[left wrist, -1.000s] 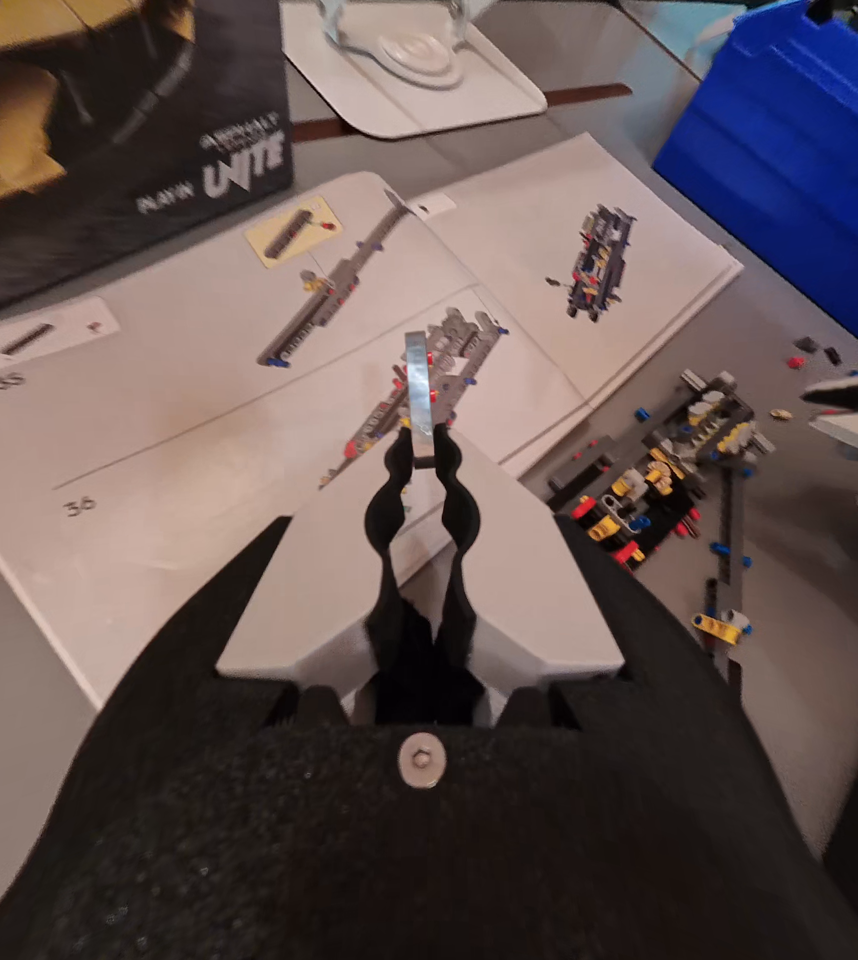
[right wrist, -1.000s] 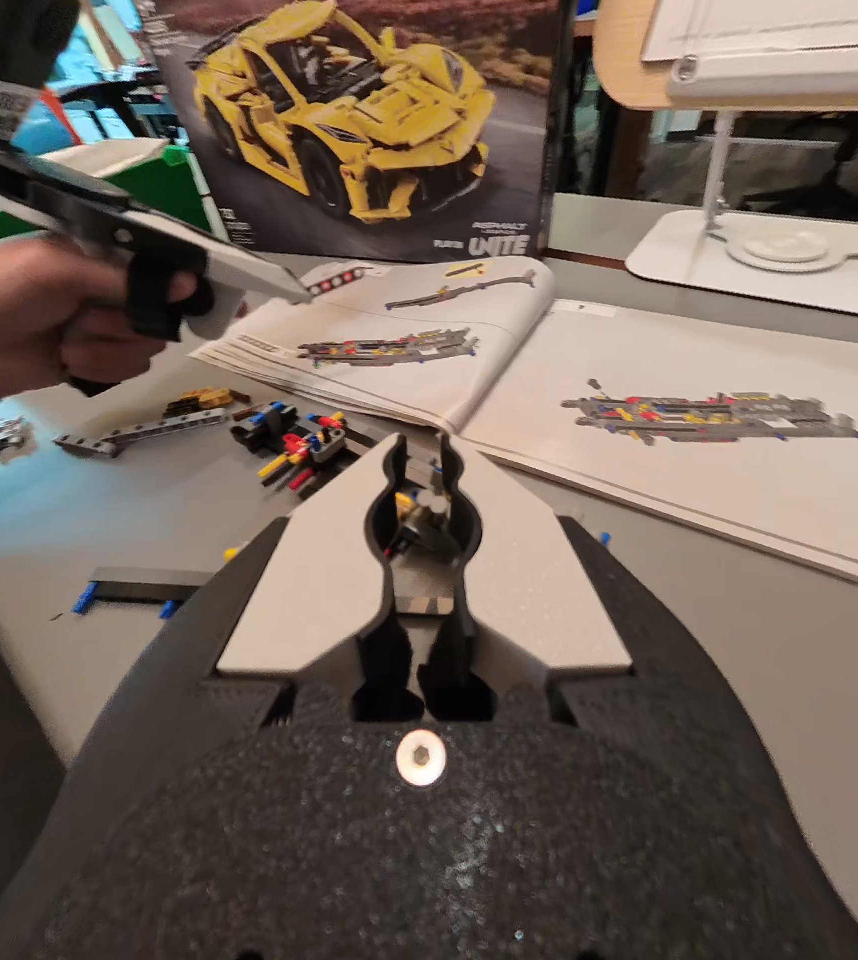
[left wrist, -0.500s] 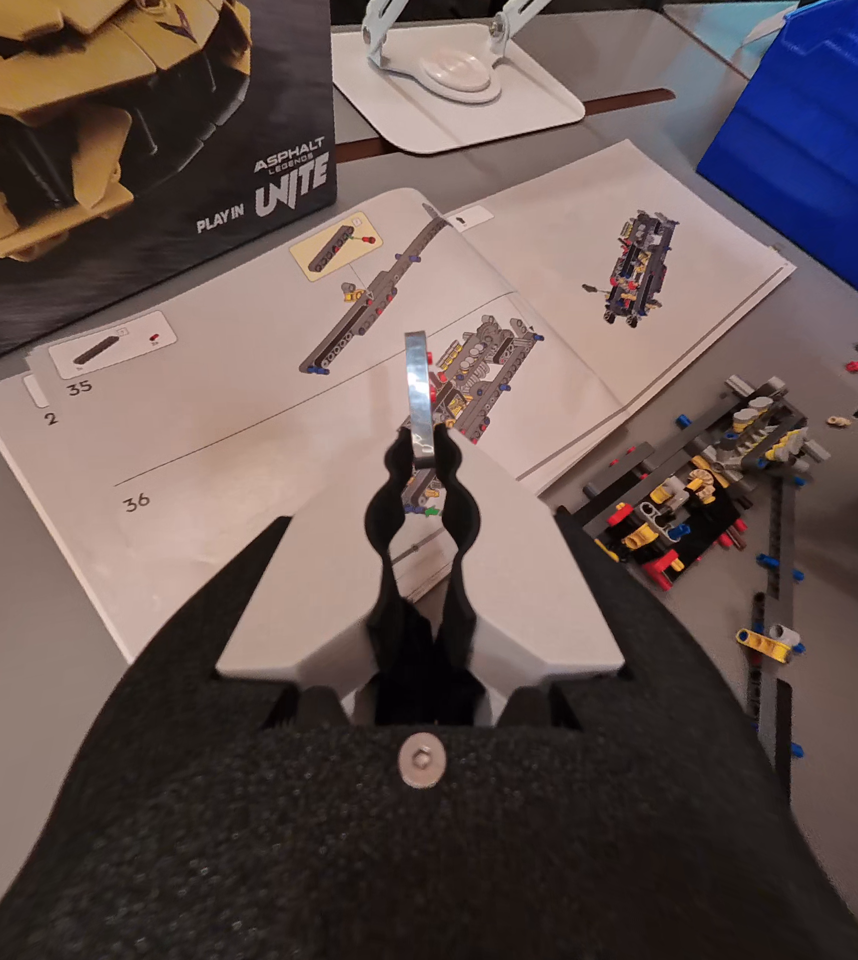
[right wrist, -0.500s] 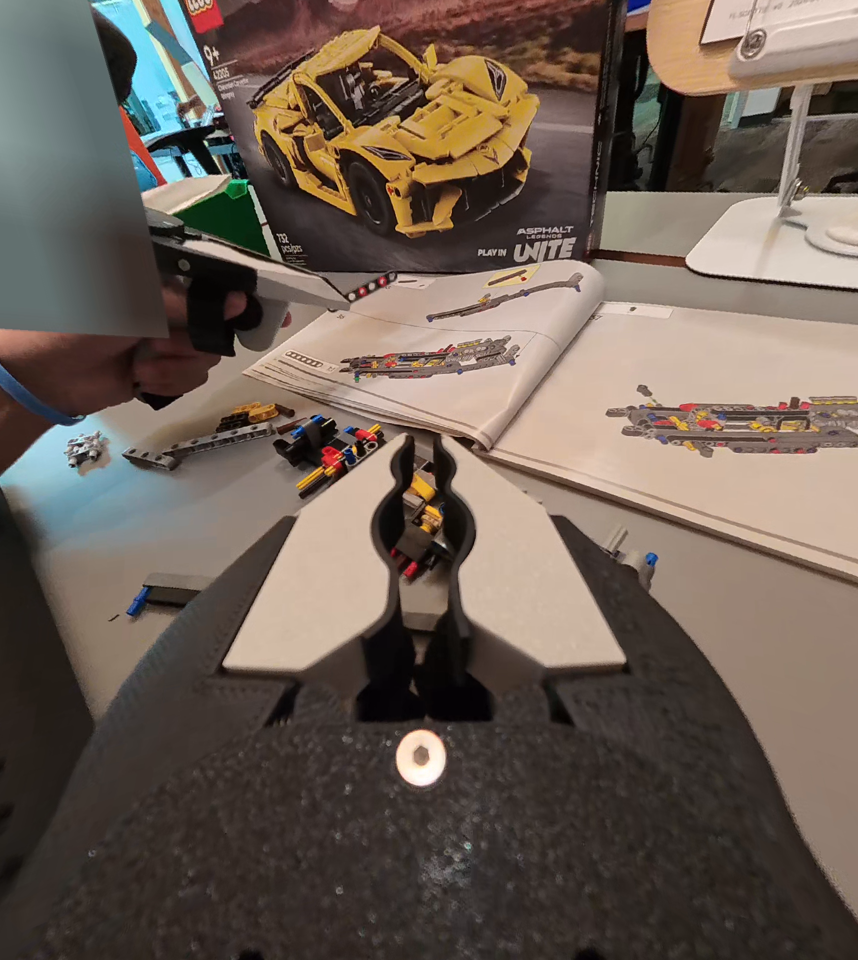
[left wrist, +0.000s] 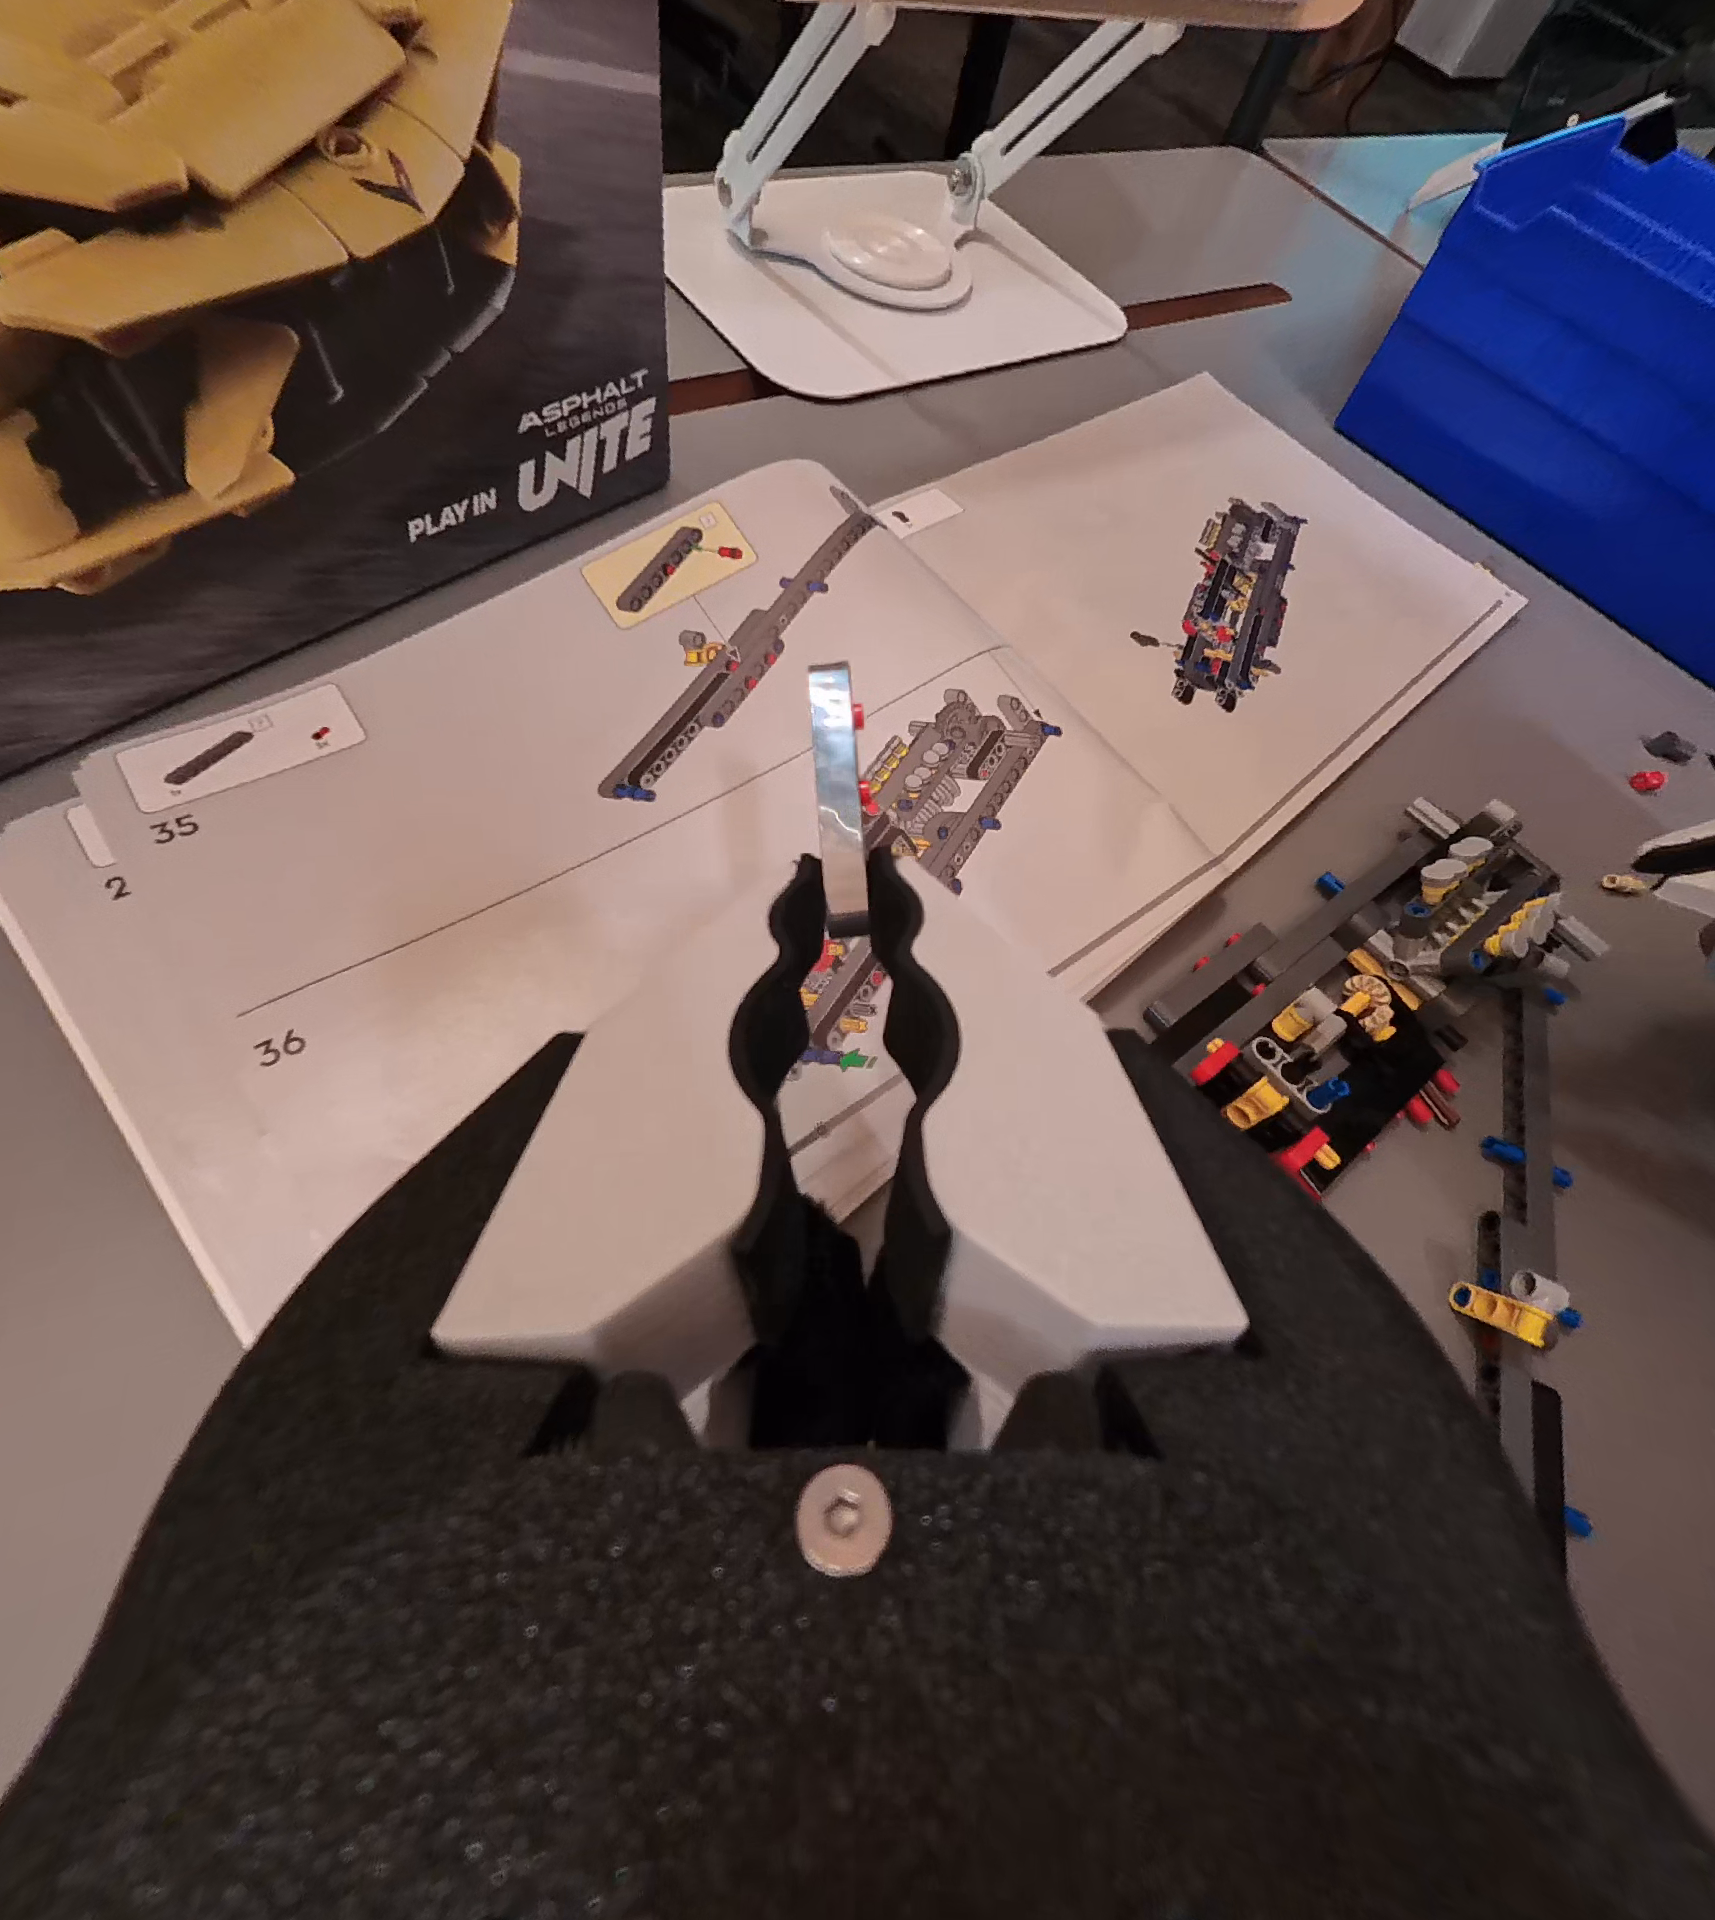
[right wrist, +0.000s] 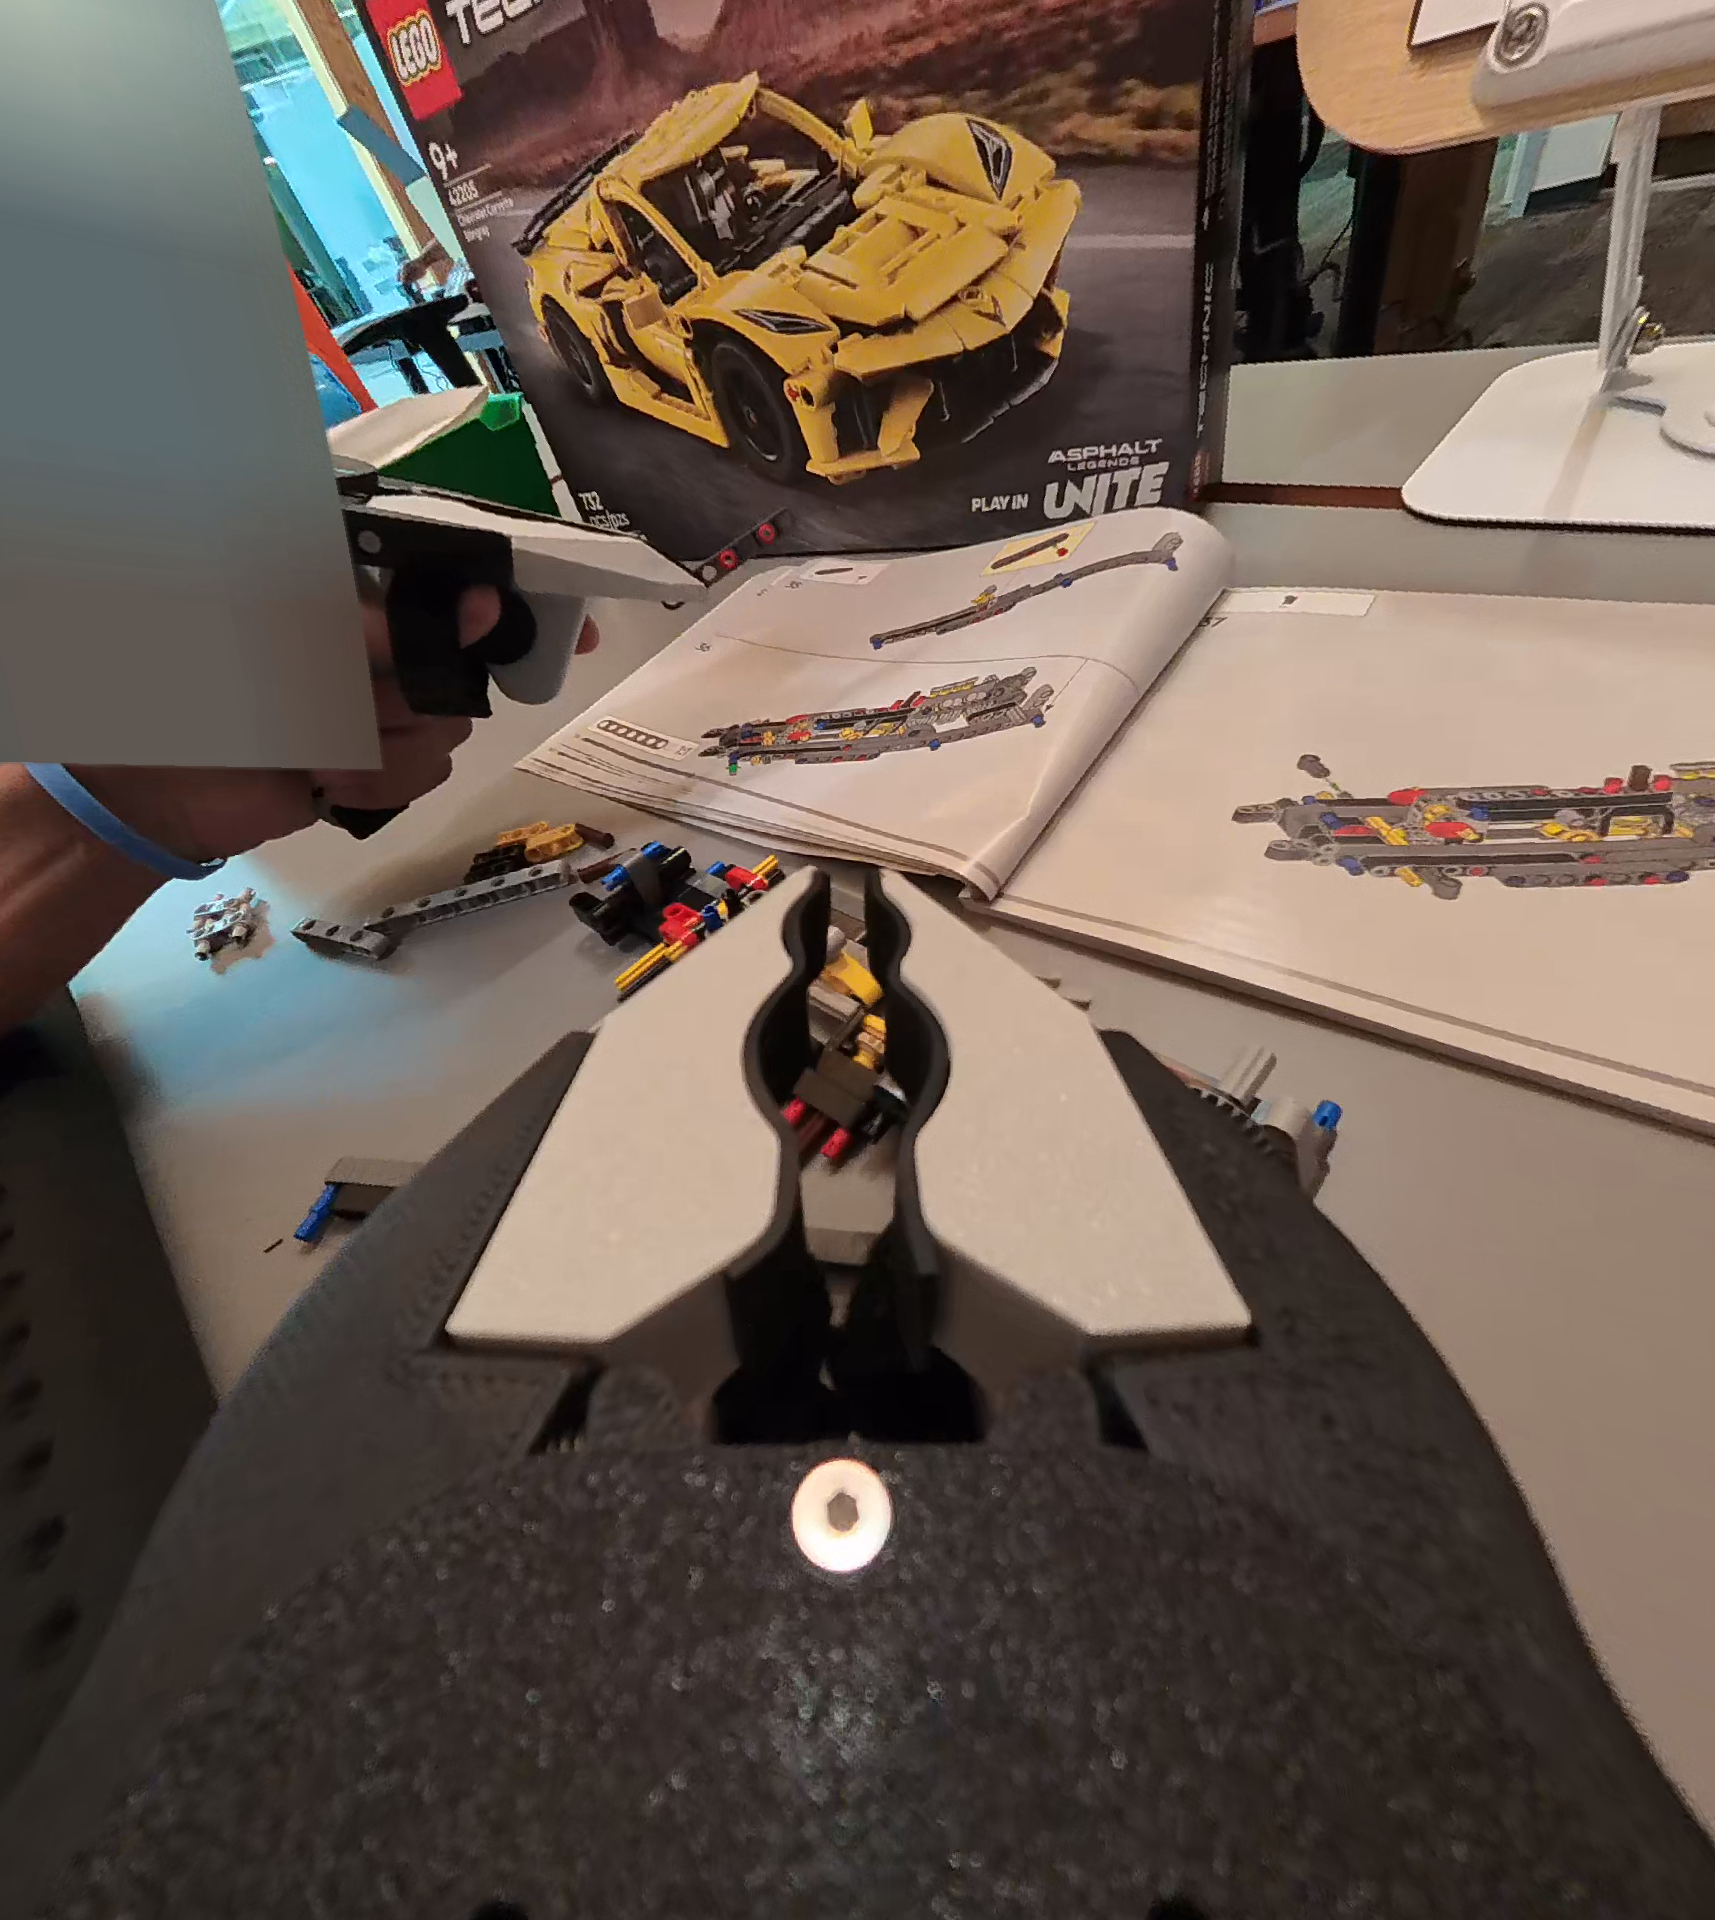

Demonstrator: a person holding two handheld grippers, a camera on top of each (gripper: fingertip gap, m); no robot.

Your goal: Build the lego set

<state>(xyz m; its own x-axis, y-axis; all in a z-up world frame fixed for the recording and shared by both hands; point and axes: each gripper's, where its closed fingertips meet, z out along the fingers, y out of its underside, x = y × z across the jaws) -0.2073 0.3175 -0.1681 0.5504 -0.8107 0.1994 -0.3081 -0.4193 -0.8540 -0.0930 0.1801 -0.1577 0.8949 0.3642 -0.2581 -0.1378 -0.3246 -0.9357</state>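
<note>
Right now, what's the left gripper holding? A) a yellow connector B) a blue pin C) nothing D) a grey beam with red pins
D: the left gripper has its fingertips closed on a grey beam that stands up from them over the open instruction booklet; the right wrist view shows the same beam with red pins in it.

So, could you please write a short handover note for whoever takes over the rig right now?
Left gripper: shut on a short beam with red pins, held above the open instruction booklet.
Right gripper: fingers almost closed, empty, low over the chassis assembly on the table.
Done: chassis partly built.
Left: fit the held beam, then the long grey beam and the loose pins; most of the car remains.
</note>
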